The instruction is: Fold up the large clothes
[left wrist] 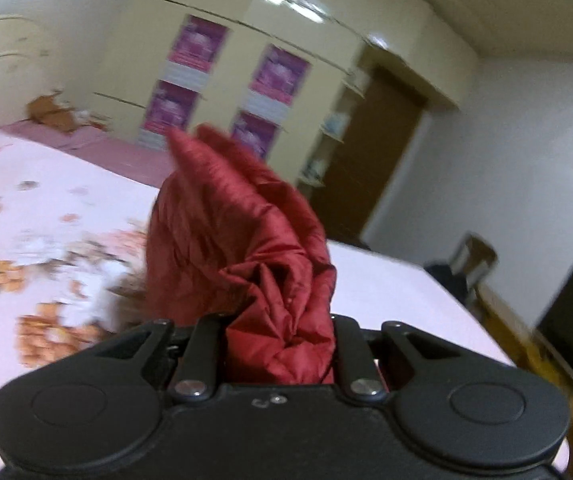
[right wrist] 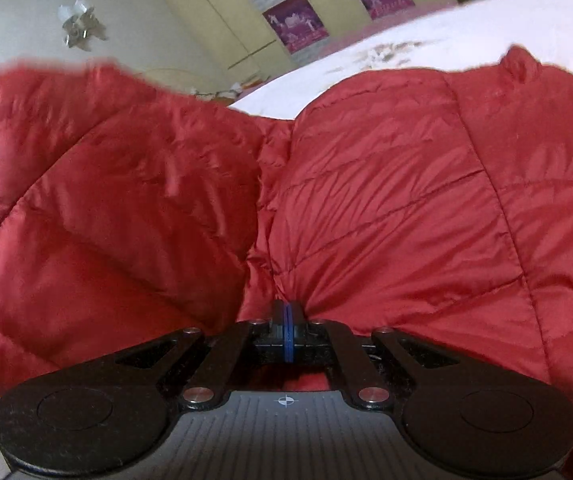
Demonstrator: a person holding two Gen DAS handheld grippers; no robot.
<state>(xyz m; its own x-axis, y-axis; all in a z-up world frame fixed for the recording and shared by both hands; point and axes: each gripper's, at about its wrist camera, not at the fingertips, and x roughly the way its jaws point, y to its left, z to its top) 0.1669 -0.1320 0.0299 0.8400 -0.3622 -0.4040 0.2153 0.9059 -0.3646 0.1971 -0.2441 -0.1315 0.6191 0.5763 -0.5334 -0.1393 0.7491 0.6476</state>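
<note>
No legible text anywhere

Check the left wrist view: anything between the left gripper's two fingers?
Yes. A bunched wad of the red jacket fills the gap in the left gripper; the fabric stands up above the floral bedsheet.

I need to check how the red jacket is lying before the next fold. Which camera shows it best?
The right wrist view: the red jacket fills it, quilted panels spread over the bed, the right gripper pinching its edge. The left wrist view shows only a bunched wad in the left gripper.
</note>
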